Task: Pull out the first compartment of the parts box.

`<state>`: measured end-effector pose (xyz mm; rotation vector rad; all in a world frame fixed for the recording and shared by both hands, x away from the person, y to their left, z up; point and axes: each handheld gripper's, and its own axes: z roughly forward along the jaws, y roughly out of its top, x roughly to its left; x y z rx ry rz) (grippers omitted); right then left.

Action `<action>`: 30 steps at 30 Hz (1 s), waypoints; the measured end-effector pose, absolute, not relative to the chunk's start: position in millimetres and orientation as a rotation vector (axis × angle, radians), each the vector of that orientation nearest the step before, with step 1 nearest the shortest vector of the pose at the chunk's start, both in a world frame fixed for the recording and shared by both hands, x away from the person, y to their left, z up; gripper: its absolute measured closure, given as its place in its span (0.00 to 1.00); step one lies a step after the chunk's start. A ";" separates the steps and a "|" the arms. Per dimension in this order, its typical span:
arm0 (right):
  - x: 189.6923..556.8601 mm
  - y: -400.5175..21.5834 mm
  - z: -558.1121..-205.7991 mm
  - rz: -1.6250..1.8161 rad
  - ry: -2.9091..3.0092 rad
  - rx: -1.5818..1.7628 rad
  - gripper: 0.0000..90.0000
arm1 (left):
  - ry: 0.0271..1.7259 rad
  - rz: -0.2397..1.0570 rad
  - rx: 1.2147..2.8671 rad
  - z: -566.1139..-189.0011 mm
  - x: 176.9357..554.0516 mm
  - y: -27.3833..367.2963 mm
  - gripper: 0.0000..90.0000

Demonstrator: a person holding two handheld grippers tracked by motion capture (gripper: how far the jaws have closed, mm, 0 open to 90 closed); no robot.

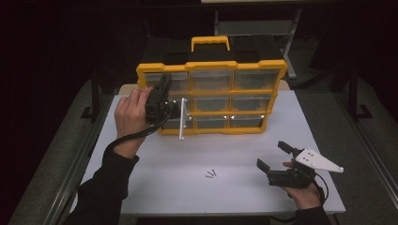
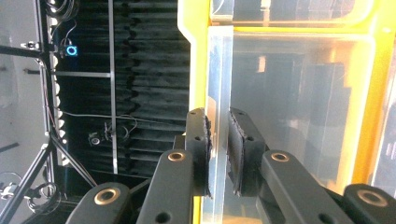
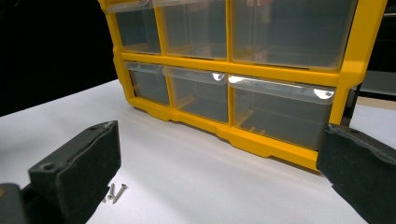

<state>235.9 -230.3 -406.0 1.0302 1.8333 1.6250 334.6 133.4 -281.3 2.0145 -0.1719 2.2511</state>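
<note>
Left gripper [image 1: 162, 101] covers part of the organizer's [image 1: 211, 65] left drawer column in the high view; the clear drawer front [image 2: 219, 70] it pinches runs off the bottom edge of the left gripper view. Screws [image 1: 210, 174] on the counter [image 1: 187, 154] are too small to count (two or three). Right gripper view crops the organizer's top row, and both fingers [image 3: 79, 168] at the bottom.
</note>
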 end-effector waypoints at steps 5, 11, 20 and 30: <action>235.9 -230.2 -406.0 1.625 1.834 1.034 0.00 | -0.178 2.250 2.016 -280.8 332.2 133.6 0.88; 235.8 -230.5 -406.0 1.624 1.833 1.031 0.00 | -0.183 2.255 2.018 -280.7 328.8 133.3 0.88; 235.8 -230.4 -405.9 1.624 1.832 1.031 0.00 | -0.182 2.256 2.015 -281.5 322.8 133.3 0.88; 235.7 -230.3 -406.0 1.624 1.833 1.031 0.00 | -0.182 2.260 2.008 -282.3 314.8 134.0 0.88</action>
